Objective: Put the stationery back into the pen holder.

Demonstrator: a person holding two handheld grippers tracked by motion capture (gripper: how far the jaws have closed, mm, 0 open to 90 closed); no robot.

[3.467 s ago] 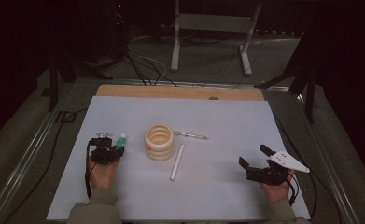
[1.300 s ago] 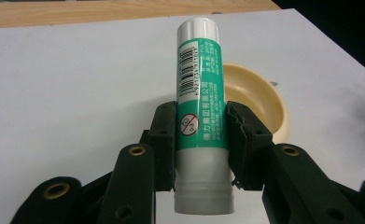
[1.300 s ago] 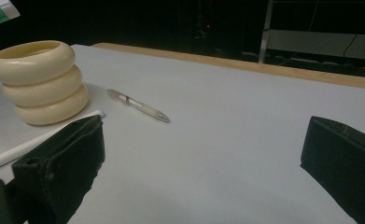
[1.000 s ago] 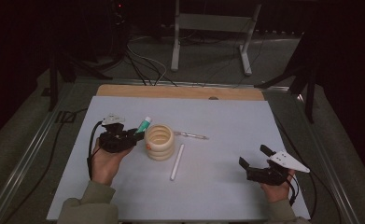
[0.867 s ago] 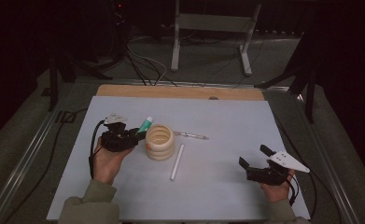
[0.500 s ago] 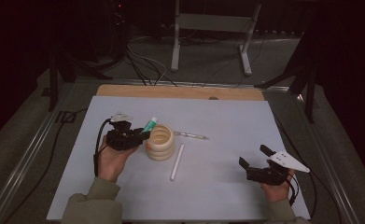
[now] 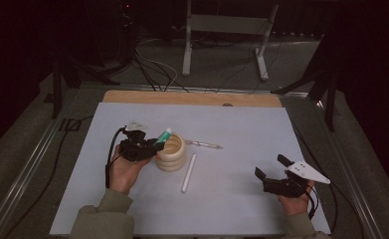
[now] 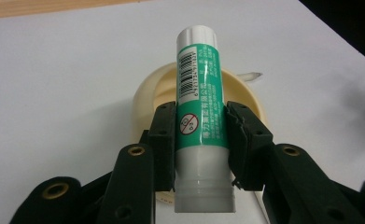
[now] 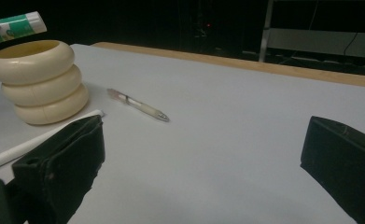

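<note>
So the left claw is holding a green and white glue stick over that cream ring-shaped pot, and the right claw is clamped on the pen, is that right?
Not quite. The right claw holds nothing: the right gripper view shows its jaws wide apart over bare table, with the pen lying farther off. The rest is right: the left claw grips the glue stick over the cream pot.

Pretty dark room overall, most of the light lands on the bench (image 7: 242, 124), which has a pale grey-blue top and a strip of bare wood (image 7: 192, 97) along its far edge. Metal rails (image 7: 25, 172) run down both sides of it. Past the far edge there's a grey floor (image 7: 222, 64) with a bunch of loose cables (image 7: 154, 69) snaking across it, plus a light metal stand (image 7: 227, 35) on two legs. Everything behind that is black.
</note>
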